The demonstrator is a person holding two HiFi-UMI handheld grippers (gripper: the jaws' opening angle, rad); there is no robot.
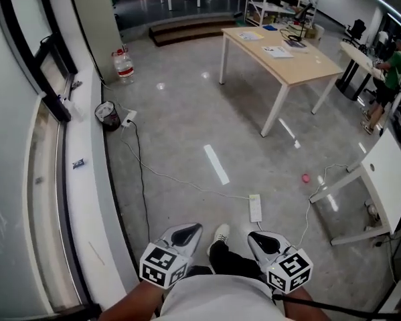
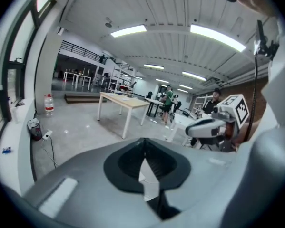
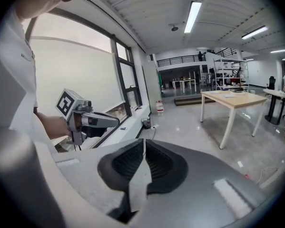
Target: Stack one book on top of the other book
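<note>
I see no book that I can tell as such. Flat papers or books [image 1: 278, 51] lie on a light wooden table [image 1: 300, 69] across the room. Both grippers are held close in front of the person's body, over the grey floor. The left gripper [image 1: 190, 231] is shut with nothing in it, and its jaws meet in the left gripper view [image 2: 143, 145]. The right gripper [image 1: 256, 237] is likewise shut and empty [image 3: 143, 144]. Each gripper view shows the other gripper beside it: the right gripper [image 2: 195, 127] and the left gripper [image 3: 109, 121].
A long window sill [image 1: 86, 172] runs along the left. On the floor are a water bottle [image 1: 123, 65], a black bin [image 1: 108, 114], a white power strip [image 1: 255, 207] with cables, and a pink ball [image 1: 306, 178]. A white table [image 1: 387, 179] stands right; a person in green [image 1: 391, 69] stands beyond.
</note>
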